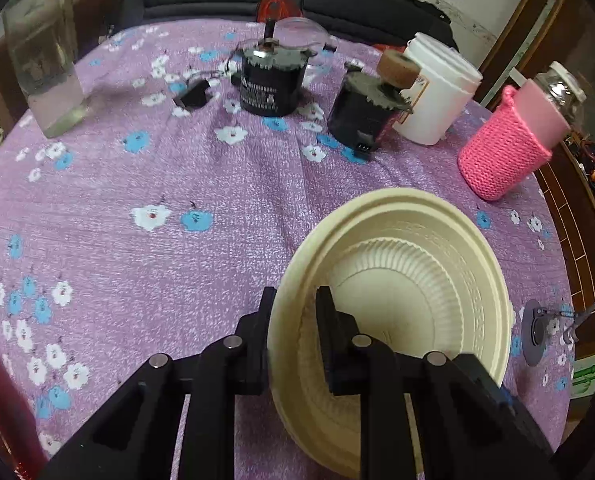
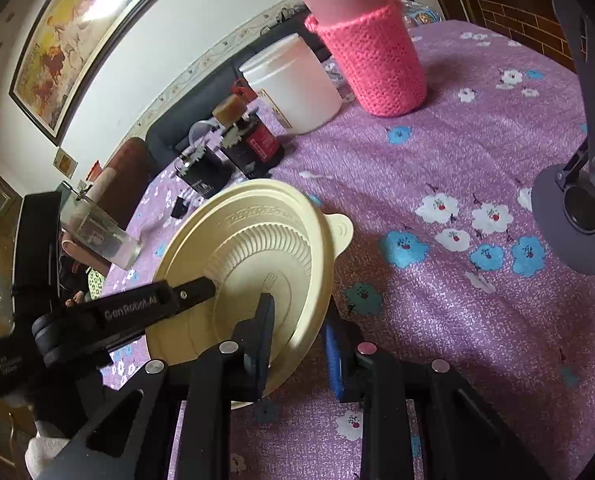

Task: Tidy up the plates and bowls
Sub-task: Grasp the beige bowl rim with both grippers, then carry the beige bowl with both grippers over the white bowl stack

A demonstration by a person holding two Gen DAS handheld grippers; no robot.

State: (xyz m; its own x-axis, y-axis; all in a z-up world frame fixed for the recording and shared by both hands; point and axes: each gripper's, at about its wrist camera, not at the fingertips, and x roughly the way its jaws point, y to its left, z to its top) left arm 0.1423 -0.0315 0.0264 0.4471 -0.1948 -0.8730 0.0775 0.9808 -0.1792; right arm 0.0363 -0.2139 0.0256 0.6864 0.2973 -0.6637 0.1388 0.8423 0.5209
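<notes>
Gripping the cream bowl point(image 1: 417, 264) by its rim at seven o'clock, the left gripper point(image 1: 295, 312) has its jaws closed tight on the wall. At five o'clock the right gripper point(image 2: 297, 332) straddles the rim, jaws narrowed around it, though I cannot tell if the pads press. The bowl sits tilted near the worktop point(image 1: 177, 184) edge, so I would lift with both hands level.

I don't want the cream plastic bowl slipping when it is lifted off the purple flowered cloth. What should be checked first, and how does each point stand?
1. Left gripper shut on the cream plastic bowl, rim between its fingers: ok.
2. Right gripper straddles the opposite rim; firm pad contact: cannot tell.
3. Bowl empty: ok.
4. Bowl level: not ok, it tilts.
5. Pink knitted-sleeve cup and white plastic tub apart from the bowl: ok.
6. Grey stand base apart from the bowl: ok.
</notes>
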